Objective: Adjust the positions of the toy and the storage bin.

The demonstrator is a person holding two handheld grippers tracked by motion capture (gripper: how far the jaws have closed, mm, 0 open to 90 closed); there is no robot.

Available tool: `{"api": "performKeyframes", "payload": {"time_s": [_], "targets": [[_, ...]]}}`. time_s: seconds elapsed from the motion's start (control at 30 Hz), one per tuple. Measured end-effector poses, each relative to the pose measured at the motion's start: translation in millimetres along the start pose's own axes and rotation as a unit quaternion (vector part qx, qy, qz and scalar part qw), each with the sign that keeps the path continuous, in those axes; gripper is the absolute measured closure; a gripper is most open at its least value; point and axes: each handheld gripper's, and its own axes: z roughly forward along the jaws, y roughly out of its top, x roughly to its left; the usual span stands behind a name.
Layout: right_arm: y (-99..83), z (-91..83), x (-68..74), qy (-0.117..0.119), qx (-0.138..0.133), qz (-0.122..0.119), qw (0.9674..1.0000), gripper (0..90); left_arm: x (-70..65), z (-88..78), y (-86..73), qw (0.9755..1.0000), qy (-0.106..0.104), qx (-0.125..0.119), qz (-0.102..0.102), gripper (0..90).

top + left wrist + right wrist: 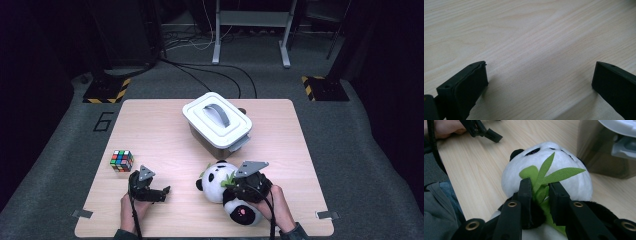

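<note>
Right gripper view: right gripper (540, 192) pinched tight on plush panda (564, 162) green leaves, left gripper (540, 80) wide, empty; lift slowly, leaves may slip.

The table (150, 130) is evenly lit from above while its surroundings are dark; close-ups look slightly soft.

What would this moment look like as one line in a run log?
right gripper: shut on panda | left gripper: open, over bare table | box: lid on | cube: untouched
</note>
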Motion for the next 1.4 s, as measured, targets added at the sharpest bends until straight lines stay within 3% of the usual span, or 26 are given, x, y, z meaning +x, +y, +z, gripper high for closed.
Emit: {"api": "performKeyframes", "payload": {"time_s": [0.77,0.97,1.17,1.23,1.3,1.4], "targets": [[44.1,38.0,15.0,0.014,-0.005,-0.036,0.9992,73.3,0.3,0.2,0.1,1.0000,0.000,-0.001,0.002,0.0],[45.6,55.5,21.5,0.015,0.013,-0.043,0.9989,72.4,0.1,-0.2,0.1,1.0000,-0.001,0.001,0.000,0.0],[44.8,55.4,21.8,0.022,0.011,-0.045,0.9987,64.7,0.2,0.2,0.0,1.0000,0.000,-0.001,0.001,0.0],[44.6,54.4,22.1,0.022,0.007,-0.034,0.9992,58.8,0.2,0.2,0.0,1.0000,0.000,-0.001,0.001,0.0],[44.7,52.2,20.5,0.023,0.011,-0.043,0.9988,54.6,0.2,0.2,0.0,1.0000,0.000,-0.001,0.001,0.0],[44.4,49.1,21.0,0.026,0.010,-0.037,0.9989,44.0,0.2,0.2,0.0,1.0000,0.000,-0.001,0.001,0.0]]}}
